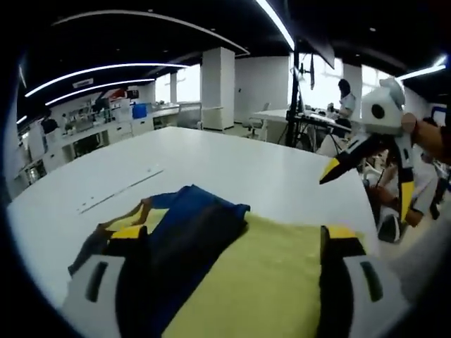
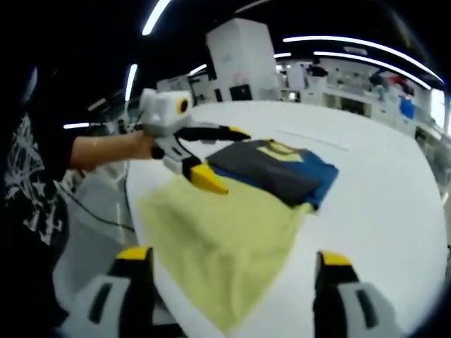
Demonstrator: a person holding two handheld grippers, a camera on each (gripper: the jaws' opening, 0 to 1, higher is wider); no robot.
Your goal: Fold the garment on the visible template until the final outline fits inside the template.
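Observation:
A folded dark grey and blue garment (image 2: 282, 172) with a yellow print lies on the far part of a yellow template sheet (image 2: 218, 232). Its blue edge reaches past the sheet onto the white table (image 2: 380, 204). In the left gripper view the garment (image 1: 190, 239) and the yellow sheet (image 1: 268, 282) lie between my left gripper's (image 1: 236, 232) open jaws. The right gripper view has that left gripper (image 2: 224, 156) hovering open at the garment's near-left corner, held by a hand. My right gripper (image 2: 232, 257) is open over the sheet's near edge, and hangs open in the air (image 1: 366, 190) at the right.
The white table (image 1: 232, 162) stretches far beyond the garment, with a thin pale strip (image 1: 120, 189) lying on it at the left. A person's arm (image 2: 106, 151) reaches in from the left, beyond the table's edge. Desks, a pillar (image 1: 218, 88) and people stand in the background.

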